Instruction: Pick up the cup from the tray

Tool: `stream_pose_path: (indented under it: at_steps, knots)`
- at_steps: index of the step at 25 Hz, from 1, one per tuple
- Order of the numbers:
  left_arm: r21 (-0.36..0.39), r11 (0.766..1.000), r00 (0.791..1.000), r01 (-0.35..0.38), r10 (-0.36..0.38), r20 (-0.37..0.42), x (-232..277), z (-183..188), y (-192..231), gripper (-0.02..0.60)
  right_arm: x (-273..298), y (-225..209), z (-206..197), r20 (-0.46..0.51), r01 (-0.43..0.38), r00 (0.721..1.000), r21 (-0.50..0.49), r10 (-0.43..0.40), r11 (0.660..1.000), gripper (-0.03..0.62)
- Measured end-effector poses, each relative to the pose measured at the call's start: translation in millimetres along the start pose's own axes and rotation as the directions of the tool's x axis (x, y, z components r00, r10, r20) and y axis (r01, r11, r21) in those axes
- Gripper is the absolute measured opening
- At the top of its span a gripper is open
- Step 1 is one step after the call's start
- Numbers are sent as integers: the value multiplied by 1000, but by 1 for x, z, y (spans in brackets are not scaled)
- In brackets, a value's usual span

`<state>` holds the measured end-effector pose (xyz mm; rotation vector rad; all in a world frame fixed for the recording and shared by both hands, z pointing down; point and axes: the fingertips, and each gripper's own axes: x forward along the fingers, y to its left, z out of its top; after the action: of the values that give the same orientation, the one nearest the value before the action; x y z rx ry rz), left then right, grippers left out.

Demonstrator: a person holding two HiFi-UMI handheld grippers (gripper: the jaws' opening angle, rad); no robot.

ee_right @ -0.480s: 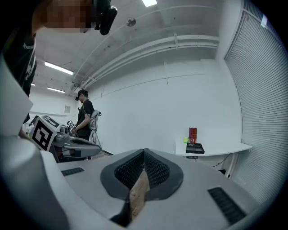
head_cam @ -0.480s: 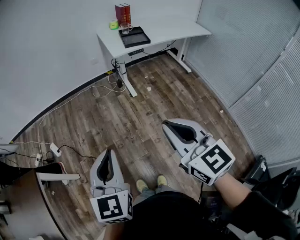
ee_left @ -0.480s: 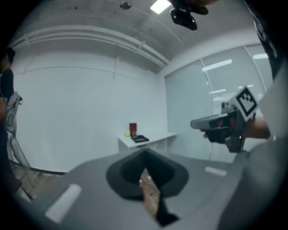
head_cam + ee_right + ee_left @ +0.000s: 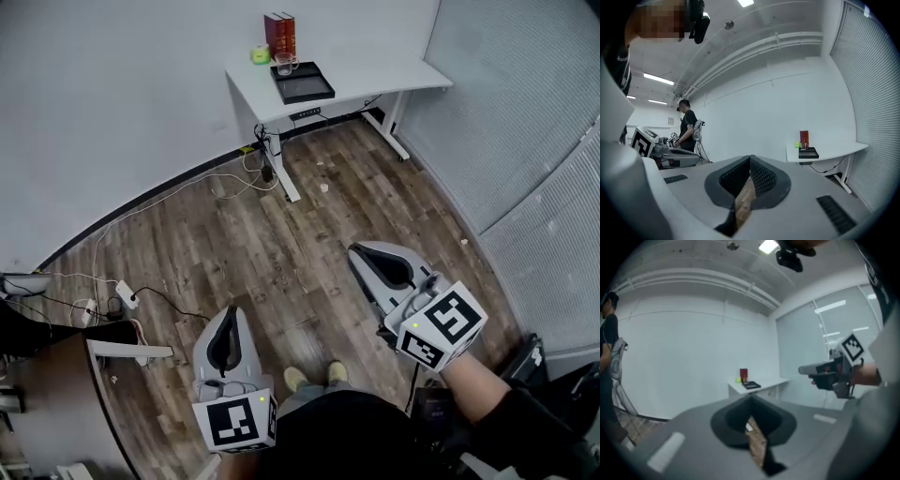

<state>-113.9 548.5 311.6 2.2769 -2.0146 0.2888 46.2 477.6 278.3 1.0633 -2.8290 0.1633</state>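
Note:
A clear glass cup (image 4: 284,64) stands at the back left corner of a black tray (image 4: 306,86) on a white desk (image 4: 375,70) far across the room. The same cup (image 4: 803,146) and tray (image 4: 809,153) appear small in the right gripper view. In the left gripper view the tray (image 4: 752,385) is a dark speck, and I cannot make out the cup there. My left gripper (image 4: 230,312) and right gripper (image 4: 357,251) hang over the wooden floor, far short of the desk. Both are shut with nothing between the jaws.
Red books (image 4: 279,32) and a green ball (image 4: 260,54) sit behind the tray. Cables and a power strip (image 4: 123,294) lie on the floor at the left. Blinds (image 4: 553,187) line the right wall. A person (image 4: 688,130) stands at the left by equipment.
The head view has shifted, so the desk sits further right and a little lower in the picture. Both grippers stay shut and empty, side by side.

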Motion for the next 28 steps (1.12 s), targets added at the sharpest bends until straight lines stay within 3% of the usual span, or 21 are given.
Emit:
stream_pose_path:
  at_steps: [13, 20, 28]
  knots:
    - [-10, 1000, 1000, 7, -6, 7, -12, -13, 42, 0, 31, 33, -3, -11, -8, 1000, -49, 7, 999, 15]
    - [-6, 1000, 998, -19, 20, 54, -23, -4, 54, 0, 37, 51, -3, -17, -18, 1000, -67, 17, 998, 15]
    - [-13, 1000, 999, -14, 15, 42, -30, -10, 66, 0, 40, 67, -6, -53, -25, 998, -92, 20, 995, 15]
